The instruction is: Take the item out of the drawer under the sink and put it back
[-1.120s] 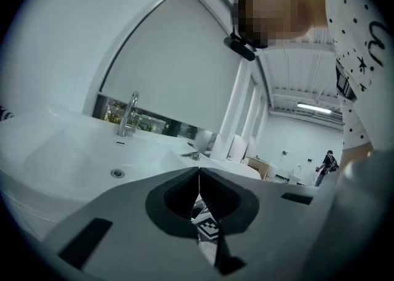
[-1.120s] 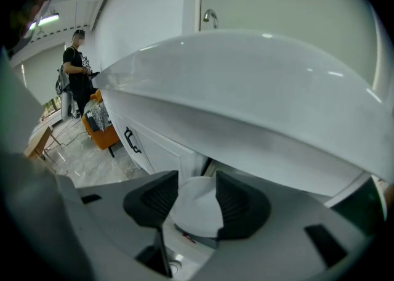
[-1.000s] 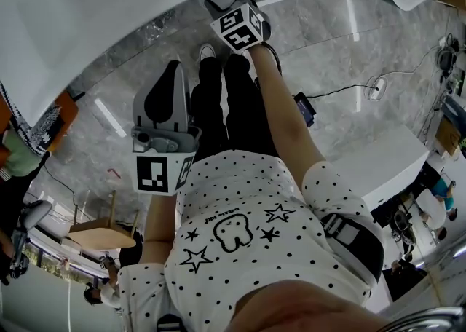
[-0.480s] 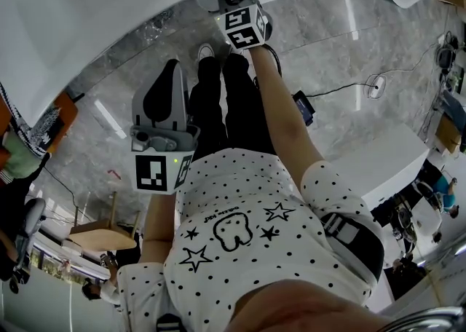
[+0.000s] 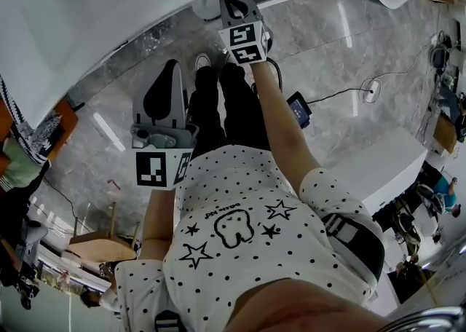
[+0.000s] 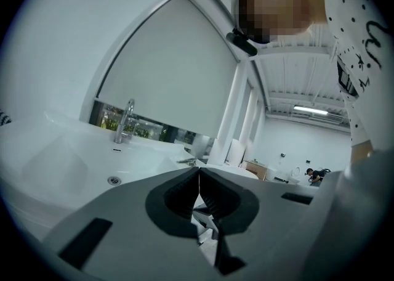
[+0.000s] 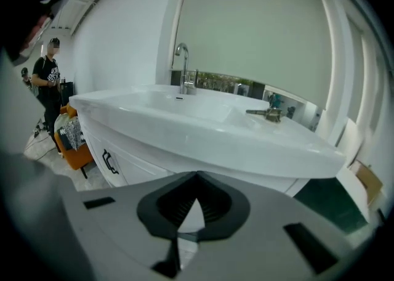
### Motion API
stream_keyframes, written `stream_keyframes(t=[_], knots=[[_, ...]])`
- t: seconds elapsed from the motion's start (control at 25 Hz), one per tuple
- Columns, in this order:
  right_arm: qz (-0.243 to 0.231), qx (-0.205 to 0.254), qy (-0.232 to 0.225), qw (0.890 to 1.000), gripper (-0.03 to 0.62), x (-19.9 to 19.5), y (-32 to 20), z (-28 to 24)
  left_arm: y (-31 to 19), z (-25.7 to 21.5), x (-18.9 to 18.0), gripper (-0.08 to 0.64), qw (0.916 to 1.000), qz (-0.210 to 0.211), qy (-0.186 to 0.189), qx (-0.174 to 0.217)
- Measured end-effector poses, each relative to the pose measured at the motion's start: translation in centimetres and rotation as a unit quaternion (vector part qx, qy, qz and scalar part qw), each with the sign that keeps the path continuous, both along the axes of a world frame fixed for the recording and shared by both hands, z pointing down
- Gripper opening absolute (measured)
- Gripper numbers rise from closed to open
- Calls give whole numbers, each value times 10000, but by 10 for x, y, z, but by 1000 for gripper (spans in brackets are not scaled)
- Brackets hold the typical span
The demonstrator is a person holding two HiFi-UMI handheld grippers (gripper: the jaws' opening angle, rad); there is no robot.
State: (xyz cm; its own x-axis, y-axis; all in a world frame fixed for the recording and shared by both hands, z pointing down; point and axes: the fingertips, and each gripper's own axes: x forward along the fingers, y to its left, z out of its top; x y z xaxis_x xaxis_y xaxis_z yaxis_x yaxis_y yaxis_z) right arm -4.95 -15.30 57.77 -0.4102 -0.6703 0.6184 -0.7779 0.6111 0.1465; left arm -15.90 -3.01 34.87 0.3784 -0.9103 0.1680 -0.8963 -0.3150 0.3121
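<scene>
Right gripper (image 7: 197,178): your jaws are pressed together at the tips, nothing between them. Left gripper (image 6: 198,176): same, tips meeting, empty.

Head view: you hold the left one close in, beside your black trousers (image 5: 226,105) and over the grey marble floor (image 5: 342,39). The right one is out ahead at arm's length, at the edge of the white counter (image 5: 109,25), with its marker cube (image 5: 246,43) facing the camera. A small dark device (image 5: 298,110) with a cable lies on the floor just right of your right forearm.

Past the right jaws, the counter edge runs across the middle of the right gripper view, with the sink (image 7: 203,108) sunk into its top. Below the rim, left of the jaws, is a white cabinet front (image 7: 132,169) with a black handle (image 7: 109,161). It sits flush, closed as far as that view shows. Can't tell where the item itself is; no view shows it.

Further back, a tall faucet (image 7: 181,67) stands at the rear of the basin. There's a low fitting (image 7: 266,113) on the counter to its right. An orange seat (image 7: 77,153) is on the floor left of the cabinet.

Farthest: a pale roller blind (image 7: 258,27) behind the counter, and a person (image 7: 48,82) in dark clothes standing far left.
</scene>
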Motion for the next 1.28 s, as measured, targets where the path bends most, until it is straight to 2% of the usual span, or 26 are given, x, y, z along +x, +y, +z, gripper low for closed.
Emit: stream_keyframes(t=[0.32, 0.56, 0.8, 1.0, 1.28], knots=[[132, 449, -355, 9983, 12, 8, 14, -65, -6, -24, 5, 5, 9999, 36, -14, 162], [148, 690, -1019, 9923, 12, -1, 37, -118, -3, -42, 7, 5, 9992, 68, -7, 395], [258, 868, -1496, 9846, 12, 13, 57, -175, 3, -62, 17, 5, 9983, 276, -48, 519], [442, 1182, -1635, 9784, 12, 36, 65, -211, 2, -74, 33, 5, 9963, 471, -30, 712], [495, 1575, -1789, 9699, 12, 47, 78, -269, 2, -101, 45, 5, 9933, 696, 57, 924]])
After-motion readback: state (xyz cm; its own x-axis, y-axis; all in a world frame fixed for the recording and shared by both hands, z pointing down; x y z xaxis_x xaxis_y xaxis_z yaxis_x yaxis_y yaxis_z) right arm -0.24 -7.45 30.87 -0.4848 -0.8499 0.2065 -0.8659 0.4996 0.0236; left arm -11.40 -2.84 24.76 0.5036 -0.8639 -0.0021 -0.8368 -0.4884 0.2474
